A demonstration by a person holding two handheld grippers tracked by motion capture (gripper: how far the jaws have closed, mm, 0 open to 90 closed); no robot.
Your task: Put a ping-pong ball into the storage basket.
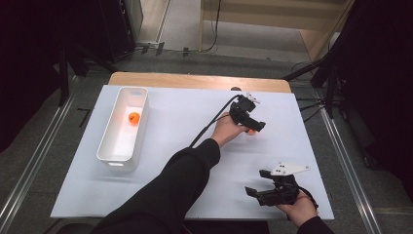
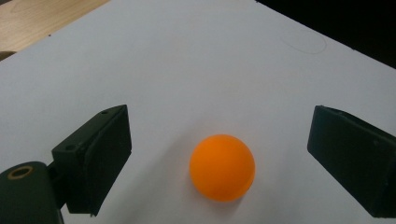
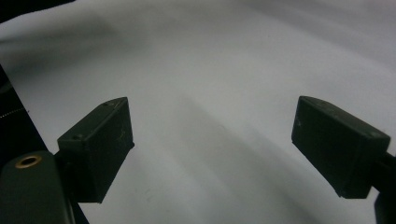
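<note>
The bench [image 1: 160, 195] has bare white sheet across its middle and near edge. A white bin [image 1: 113, 141] lies along the left edge, holding one orange ball [image 1: 134, 117]. The left tongs [image 1: 251, 127] reach across toward the far right corner, released, straddling a second ball [image 2: 222, 167] without touching. The right tongs [image 1: 257, 183] hover at the near right corner, released and empty

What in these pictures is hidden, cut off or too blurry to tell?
- High view: the orange ball near the left gripper is mostly hidden by that gripper.
- High view: the mark on the second ball in the white bin is too small.
- Right gripper view: the white table cover is blurred; the right gripper has its jaws cut off by the bottom edge.
</note>
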